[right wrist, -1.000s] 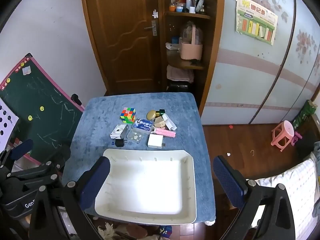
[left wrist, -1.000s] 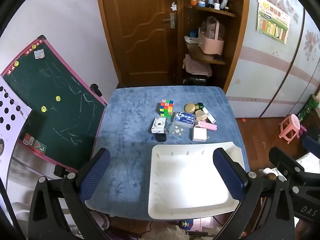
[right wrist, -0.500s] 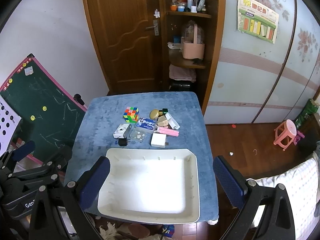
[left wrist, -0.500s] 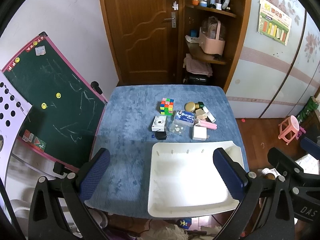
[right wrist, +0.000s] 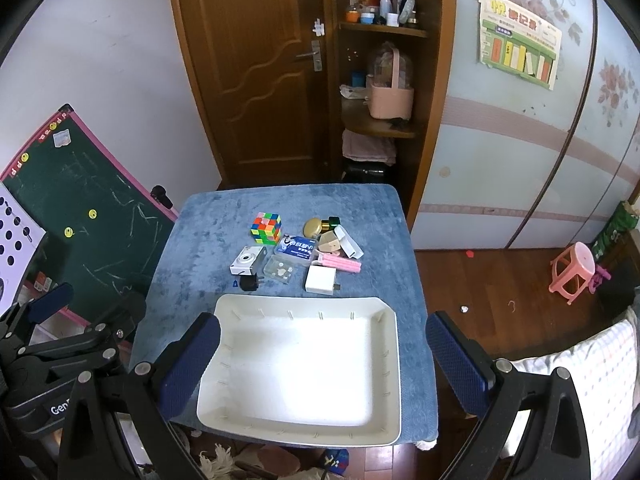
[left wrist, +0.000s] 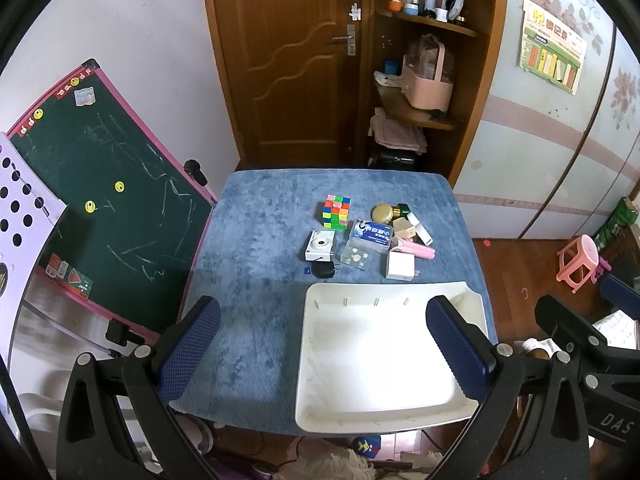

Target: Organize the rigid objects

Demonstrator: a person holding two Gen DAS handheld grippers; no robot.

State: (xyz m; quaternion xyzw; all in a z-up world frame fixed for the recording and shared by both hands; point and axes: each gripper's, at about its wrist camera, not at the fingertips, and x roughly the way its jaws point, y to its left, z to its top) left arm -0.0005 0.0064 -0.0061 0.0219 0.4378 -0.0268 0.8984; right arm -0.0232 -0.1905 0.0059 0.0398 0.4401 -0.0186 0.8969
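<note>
An empty white tray lies at the near edge of a blue-covered table. Beyond it sits a cluster: a colour cube, a white camera, a black plug, a white charger block, a pink stick, a blue-labelled clear box and a gold tin. My left gripper and right gripper are both open and empty, held high above the tray's near side.
A green chalkboard leans at the table's left. A wooden door and shelf unit stand behind. A pink stool stands on the wood floor to the right.
Both grippers have drawn back and up a little, so the table and tray sit slightly smaller in view. No object has moved.
</note>
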